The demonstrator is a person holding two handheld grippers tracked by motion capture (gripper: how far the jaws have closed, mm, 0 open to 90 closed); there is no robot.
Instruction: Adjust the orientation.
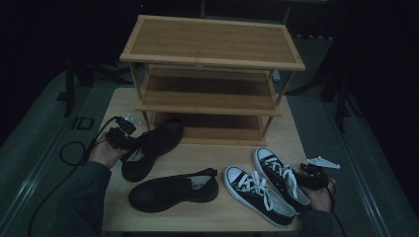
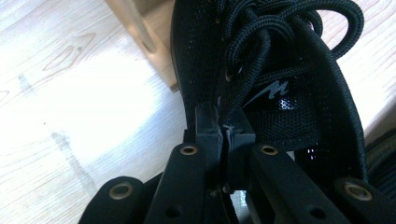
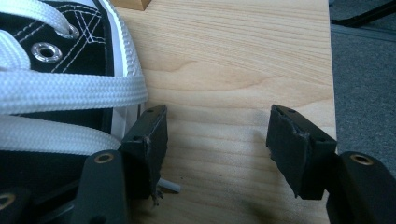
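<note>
My left gripper is shut on the side edge of a black lace-up shoe, whose toe points toward the bottom shelf of a wooden shoe rack. A second black shoe lies on the table in front of it. At the right stand two black-and-white sneakers. My right gripper is open just to the right of the nearer sneaker, with bare tabletop between its pads.
The rack has three shelves and stands at the back of the light wooden table. One rack leg is close to the held shoe. The table's right edge lies near my right gripper, with grey carpet beyond.
</note>
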